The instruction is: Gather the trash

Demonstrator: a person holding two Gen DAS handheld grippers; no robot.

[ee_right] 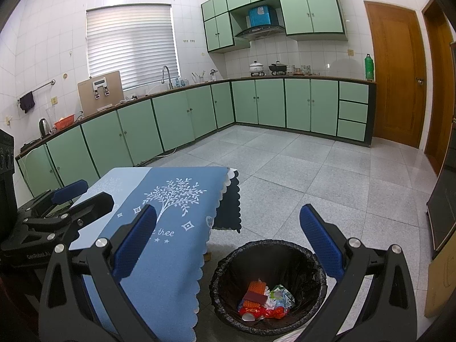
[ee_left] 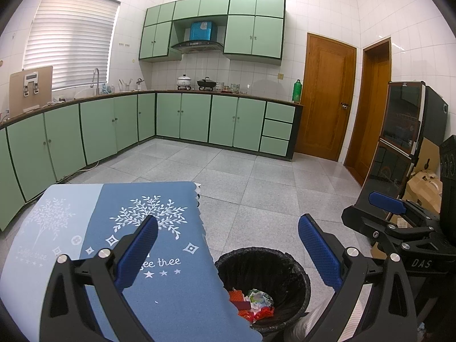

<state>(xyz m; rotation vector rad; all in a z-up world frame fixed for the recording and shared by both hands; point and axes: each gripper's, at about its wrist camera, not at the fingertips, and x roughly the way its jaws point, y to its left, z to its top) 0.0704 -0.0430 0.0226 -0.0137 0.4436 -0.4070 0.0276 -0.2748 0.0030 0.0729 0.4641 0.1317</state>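
Both ur grippers empty, jaws spread wide: left gripper (ee_left: 228, 245), right gripper (ee_right: 228, 236) | trash (ee_right: 263, 303) sits in bin (ee_right: 319, 259) on floor, just off tablecloth's (ee_right: 171, 228) right edge | tabletop looks bare in view, prob done | bin lies below-fwd of both; right gripper nearer.

The tablecloth (ee_left: 159, 256) hides the near rim of the trash bin (ee_left: 285, 259) in the left view.
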